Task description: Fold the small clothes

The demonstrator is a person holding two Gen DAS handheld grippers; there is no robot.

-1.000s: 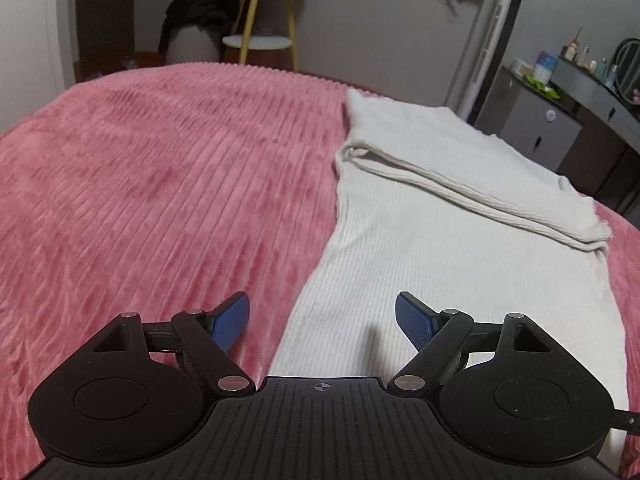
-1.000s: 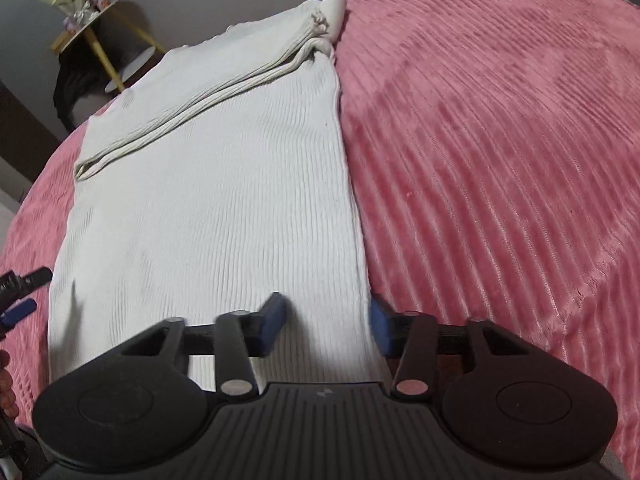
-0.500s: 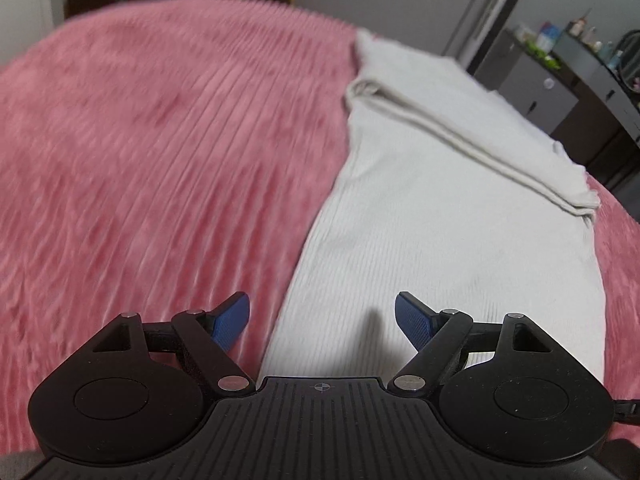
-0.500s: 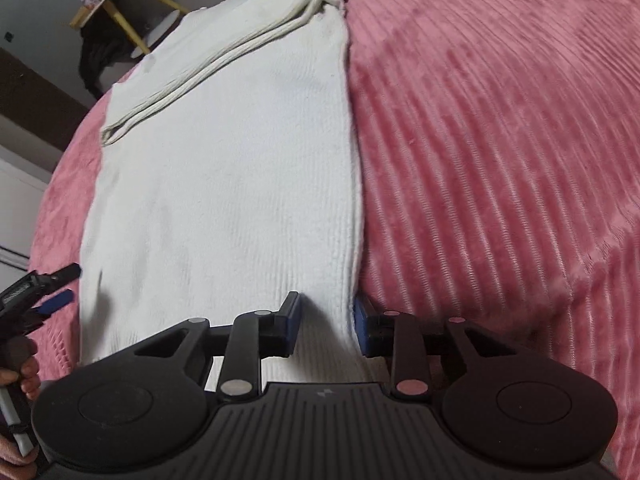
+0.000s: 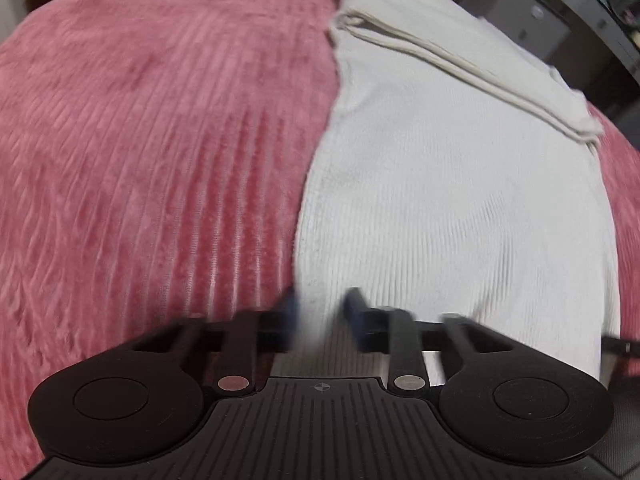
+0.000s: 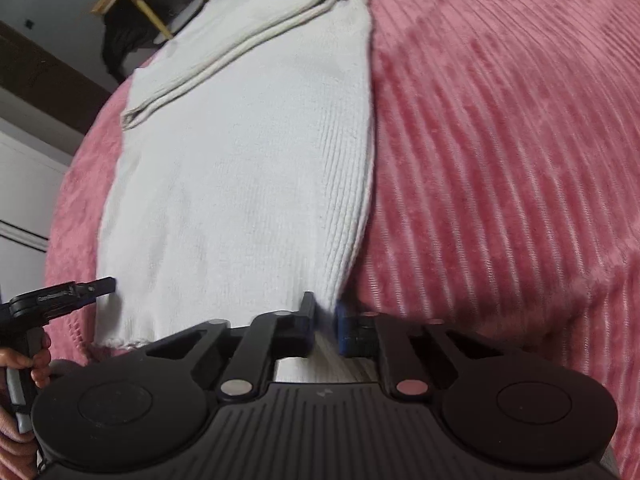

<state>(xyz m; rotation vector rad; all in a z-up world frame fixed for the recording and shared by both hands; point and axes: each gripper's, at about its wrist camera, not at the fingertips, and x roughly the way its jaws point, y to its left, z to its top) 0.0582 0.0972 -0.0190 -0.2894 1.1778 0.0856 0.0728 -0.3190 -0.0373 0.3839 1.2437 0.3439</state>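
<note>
Because the white knit garment is soft, light and limp, its near hem corners suit gripping. The right gripper pinches one corner; the left gripper, blurred, looks nearly closed around the other.

I see a white ribbed knit garment lying flat along the bed, far end folded over itself.

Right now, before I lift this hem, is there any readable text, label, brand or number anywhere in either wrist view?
None readable.
White knit garment: no tag or print shows.
Pink ribbed blanket: no text.
Left gripper and right gripper: only small moulded marks on their black bodies, no letters.
Items on the dark counter: too blurred to read.
</note>
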